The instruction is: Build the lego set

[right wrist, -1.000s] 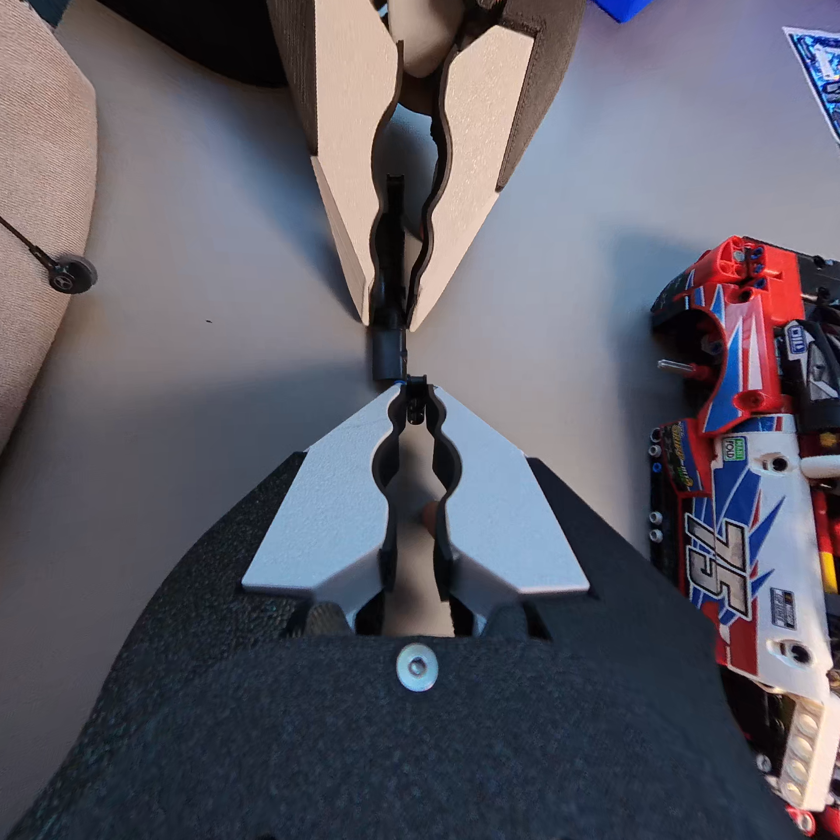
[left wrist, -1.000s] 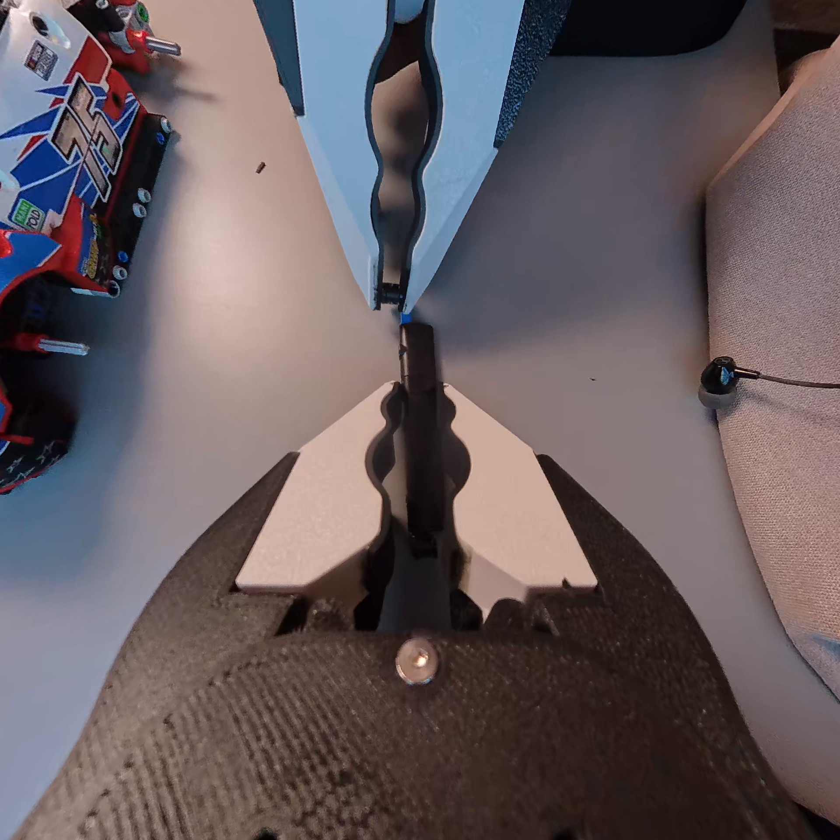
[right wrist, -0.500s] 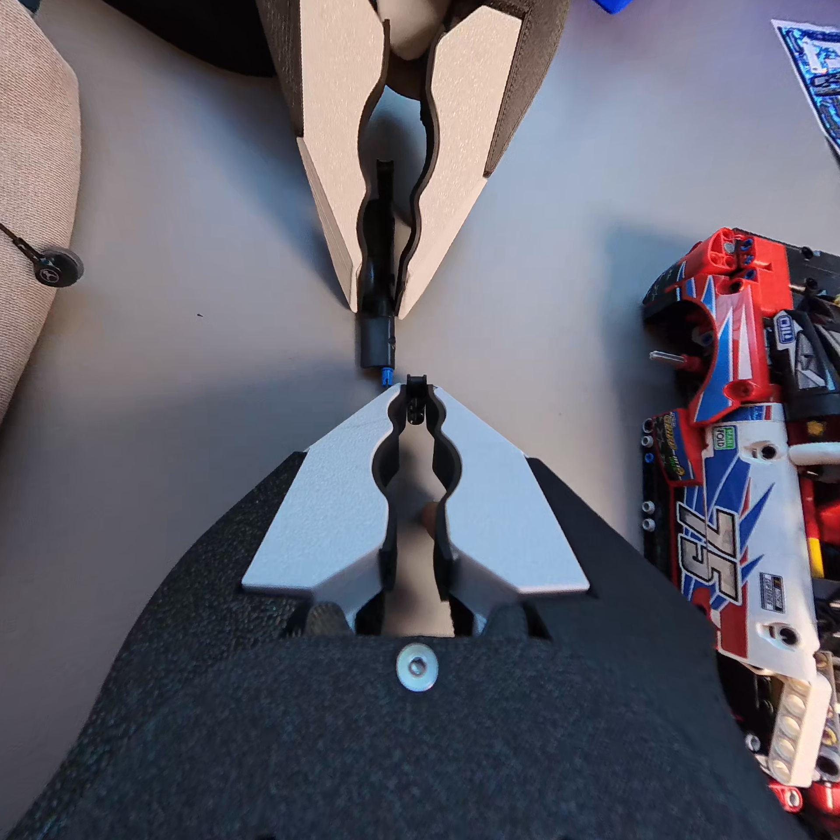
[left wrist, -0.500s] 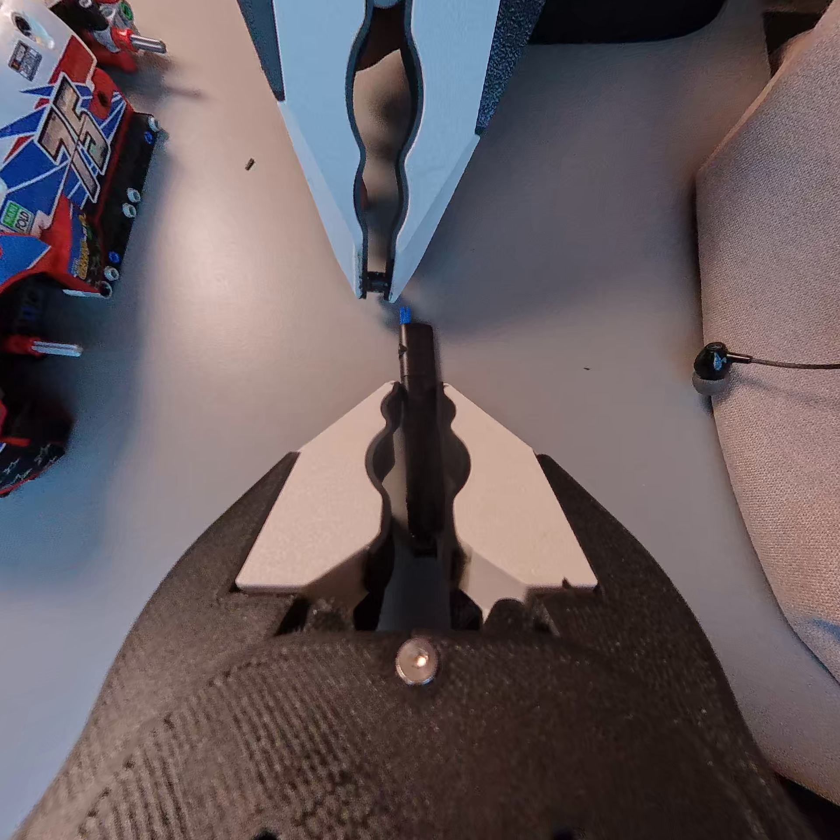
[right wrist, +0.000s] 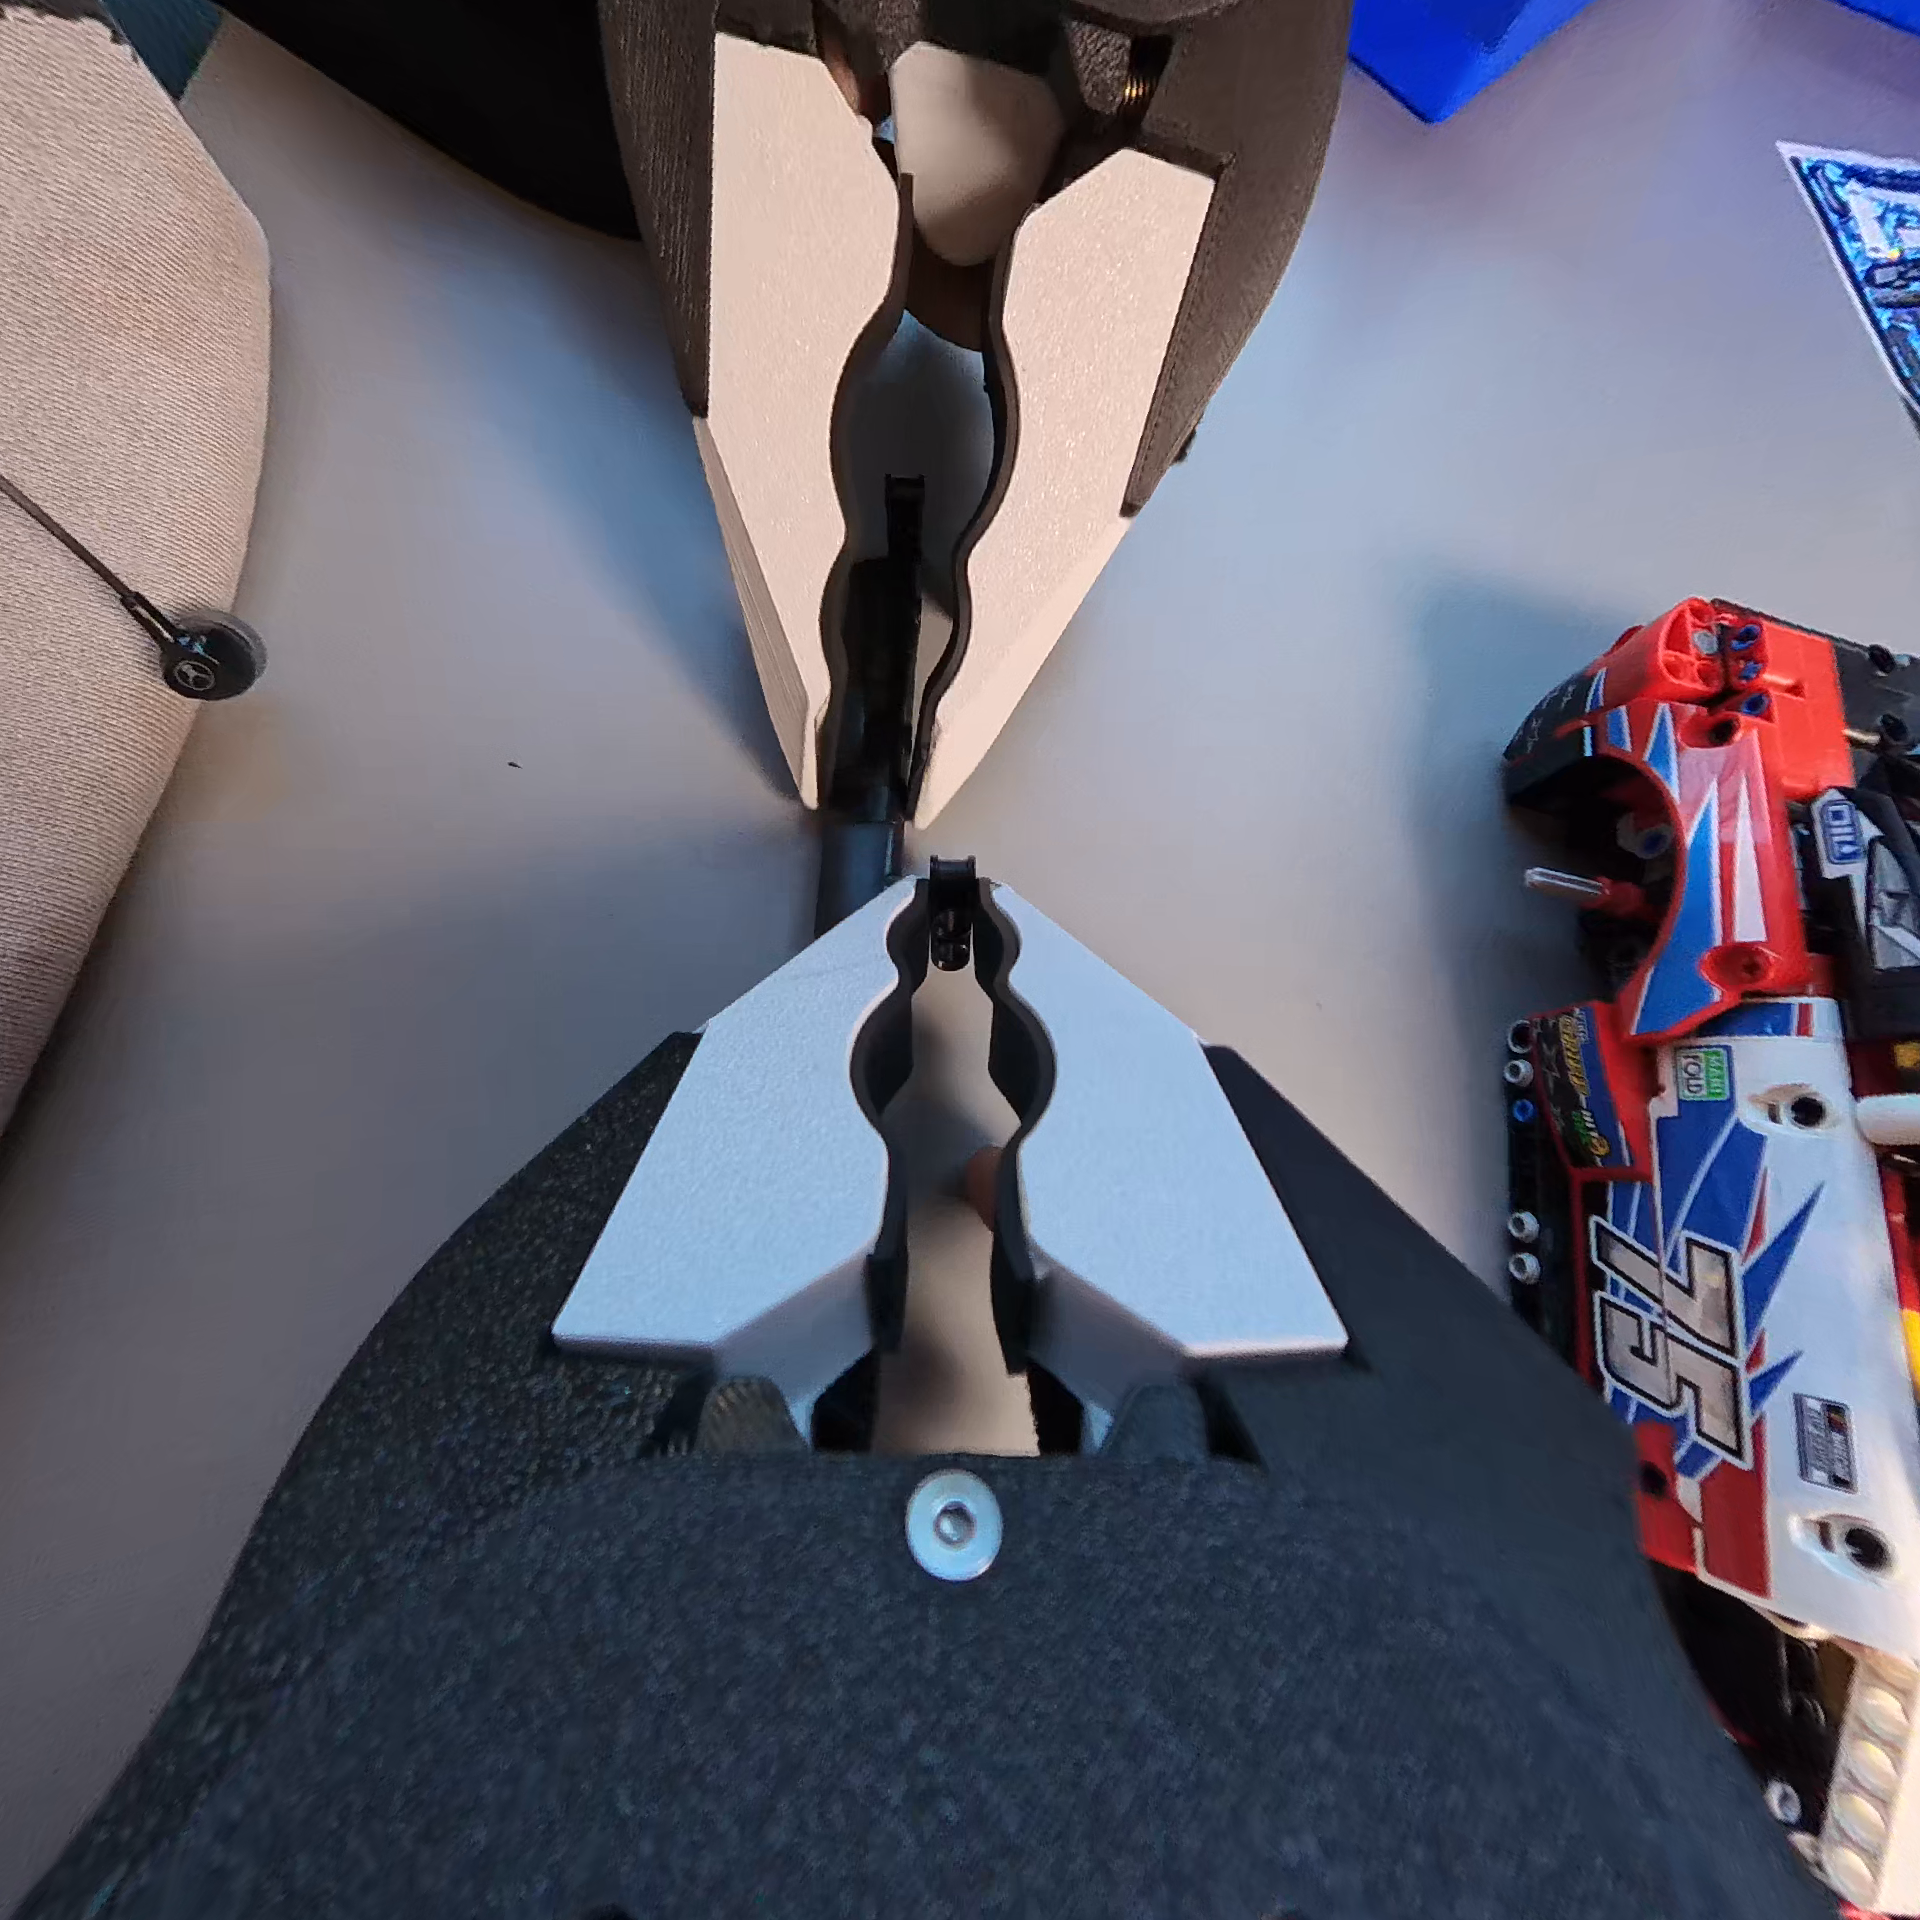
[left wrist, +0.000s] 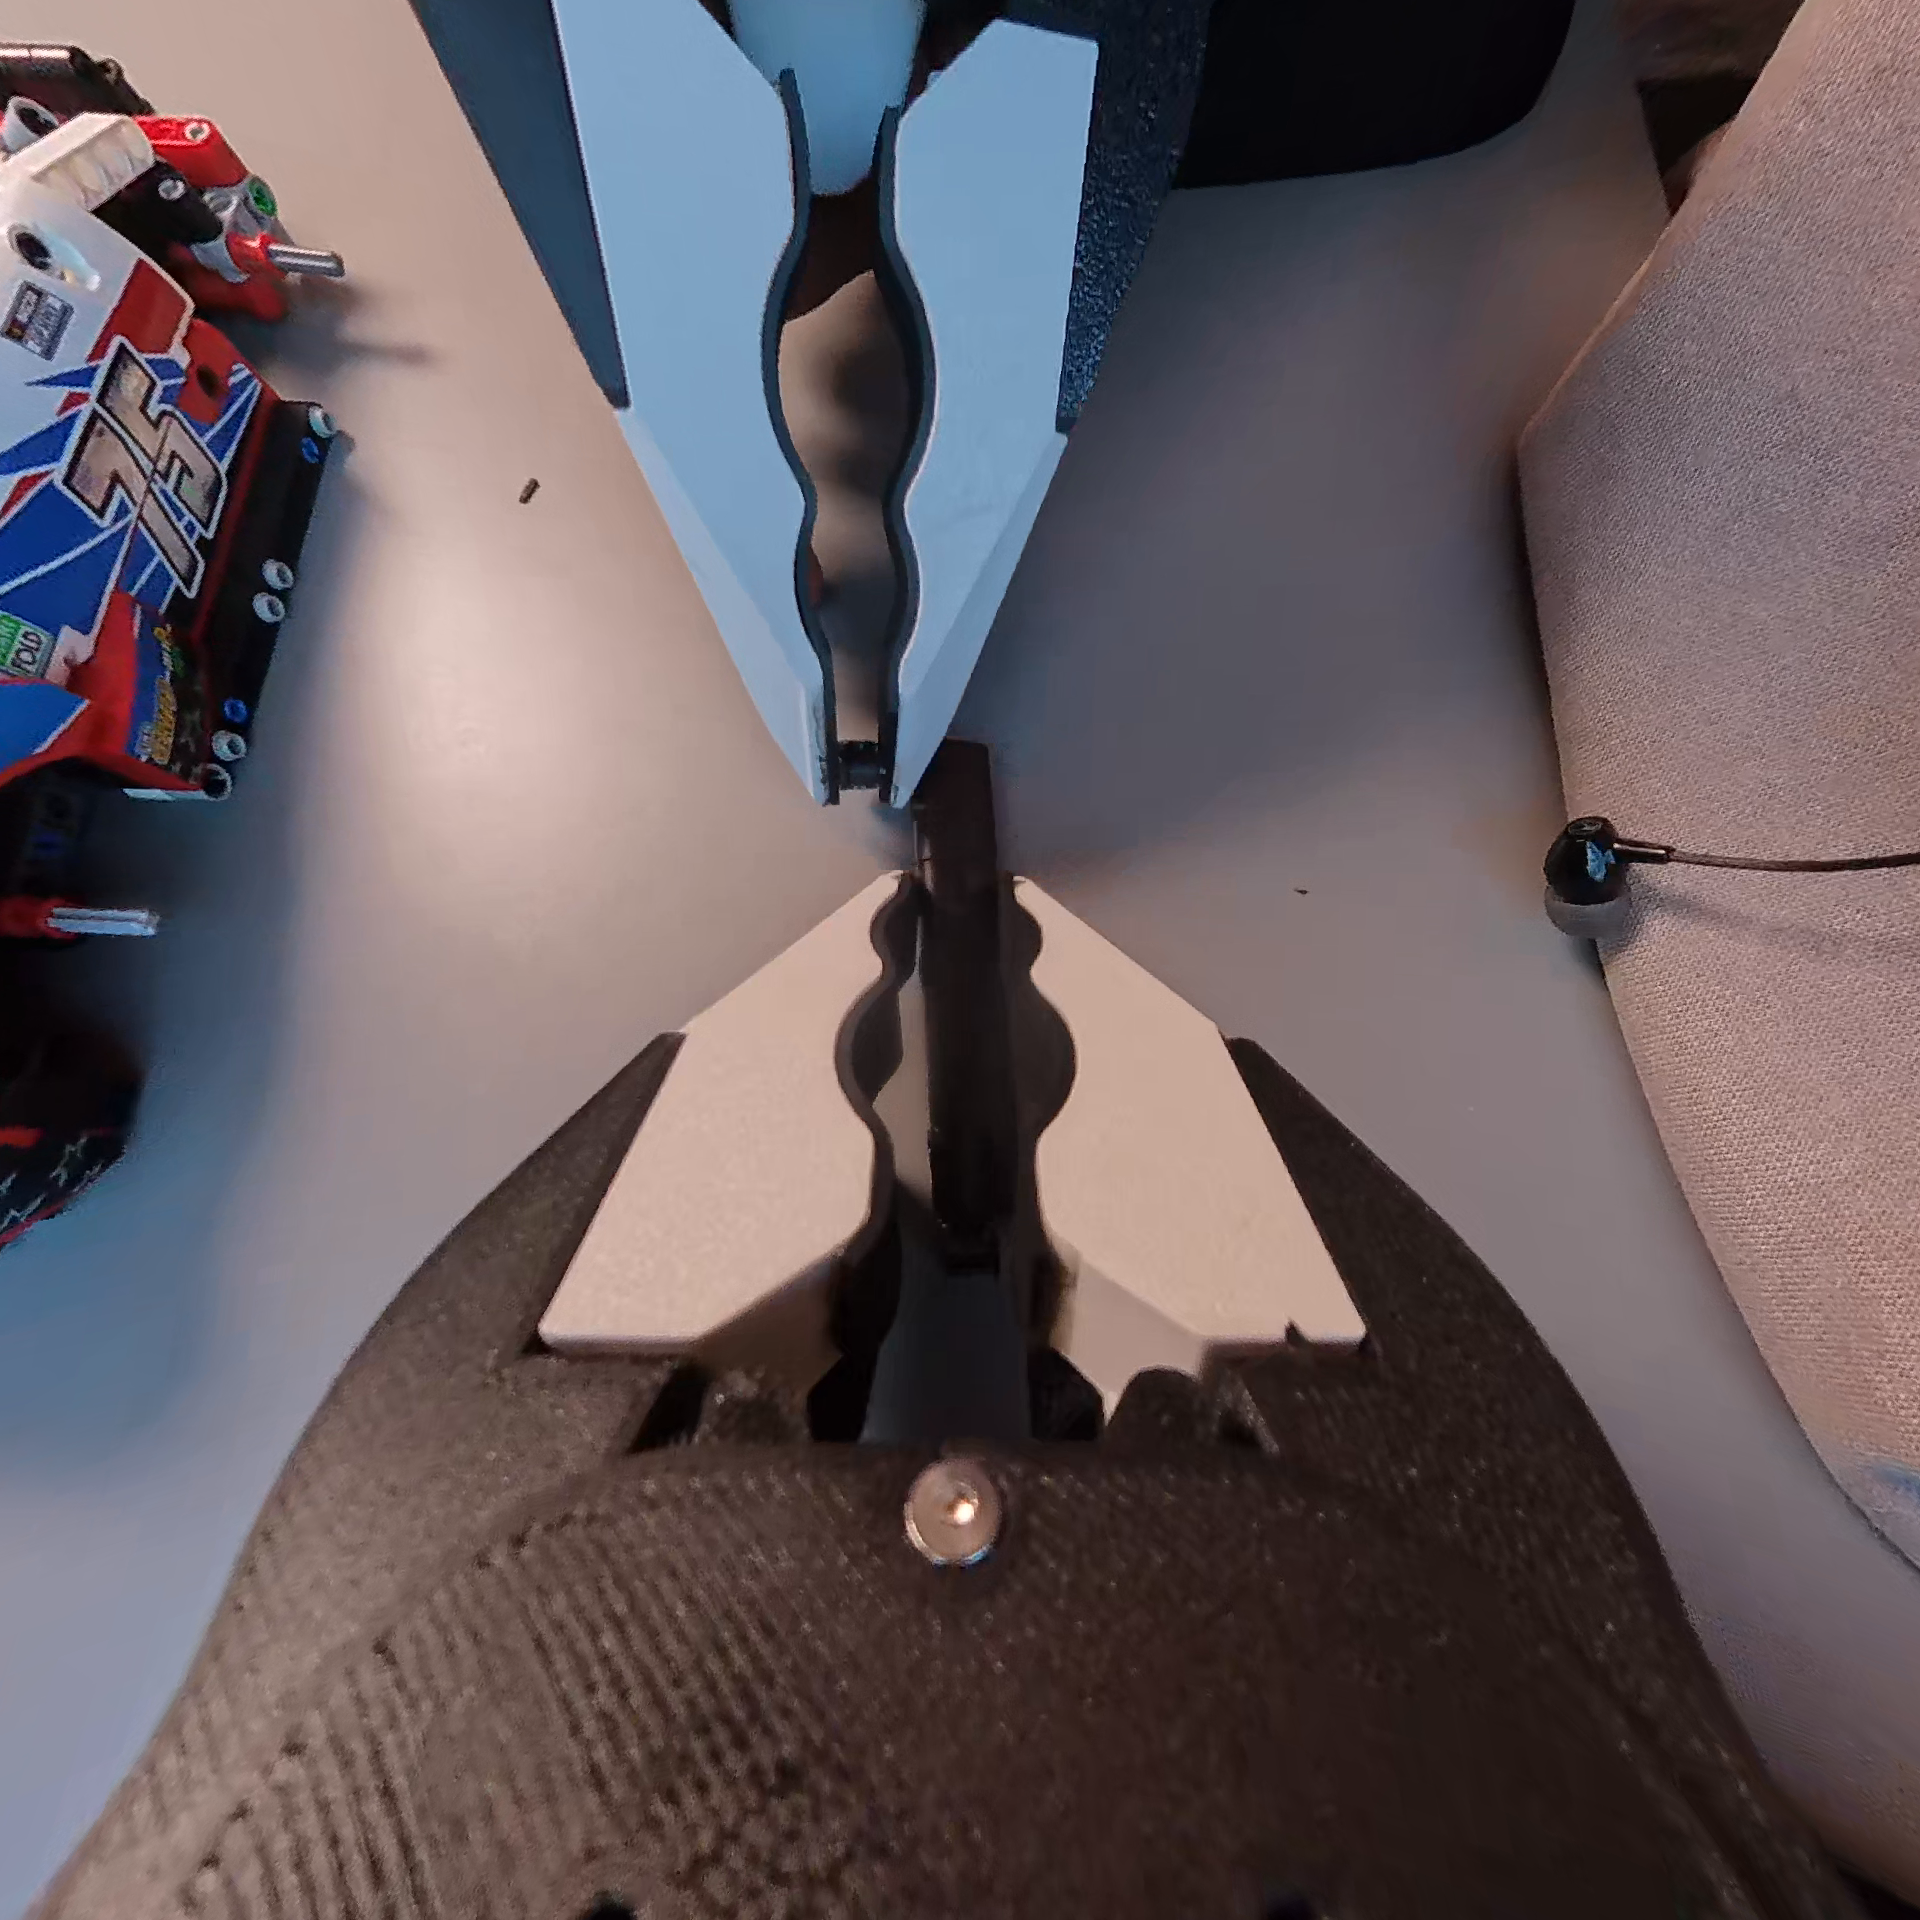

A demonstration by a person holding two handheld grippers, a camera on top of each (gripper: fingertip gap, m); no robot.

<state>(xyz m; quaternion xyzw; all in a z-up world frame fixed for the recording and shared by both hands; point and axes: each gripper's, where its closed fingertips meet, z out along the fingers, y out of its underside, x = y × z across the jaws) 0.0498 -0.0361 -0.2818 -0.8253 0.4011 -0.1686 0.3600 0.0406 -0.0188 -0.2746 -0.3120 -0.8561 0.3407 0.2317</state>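
We are holding a long black plastic Lego beam (left wrist: 961, 997) clamped in the left claw (left wrist: 961, 883), a small black connector pin (right wrist: 951, 914) pinched in the right claw (right wrist: 951, 883), tip-to-tip above the grey desk (left wrist: 468, 935). Pin sits left of the beam end; pushing now risks slipping or dropping it.

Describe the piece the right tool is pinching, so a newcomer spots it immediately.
Start at the red, white and blue model car on the grey table, then look to the two tools meeting tip to tip. At the very tip of the right tool sits a tiny black connector piece. Unlike the long black rod held opposite, it is short and stubby.
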